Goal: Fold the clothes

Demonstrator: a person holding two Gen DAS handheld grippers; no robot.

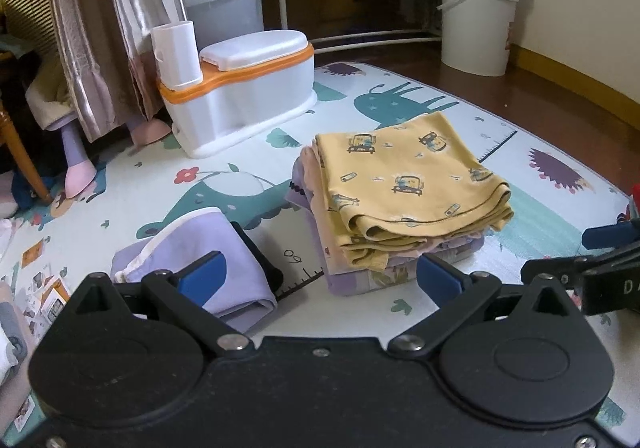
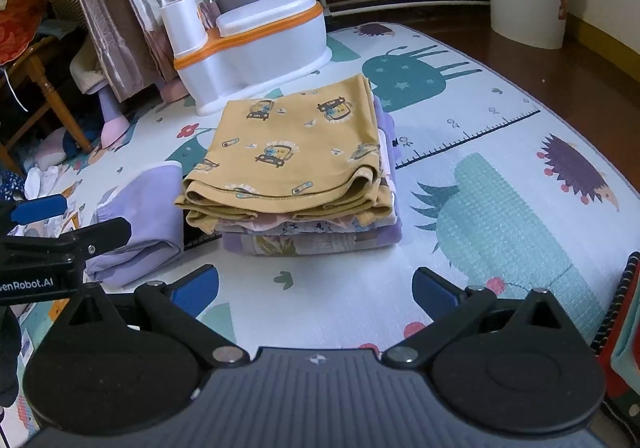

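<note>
Clothes sit folded in a stack [image 2: 308,184] on a play mat [image 2: 500,216] printed with animals, a yellow garment [image 2: 296,144] with little car prints lying on top and lilac and patterned pieces beneath it. Just left of the stack, apart from it, lies a loosely folded lilac garment [image 1: 208,248] with a white edge.

Both claws hang above the mat on the near side of the clothes. The left claw [image 1: 320,280] has its blue-padded fingers spread wide with nothing between them; its left finger overlaps the lilac garment in view, and the stack lies ahead and slightly right. The right claw [image 2: 316,288] is likewise spread wide and empty, with the stack straight ahead of it and clear of both fingers.

Behind the clothes stands a white and orange potty [image 1: 244,88], and a white bucket [image 1: 476,20] stands on the wooden floor [image 1: 440,80] beyond the mat.
</note>
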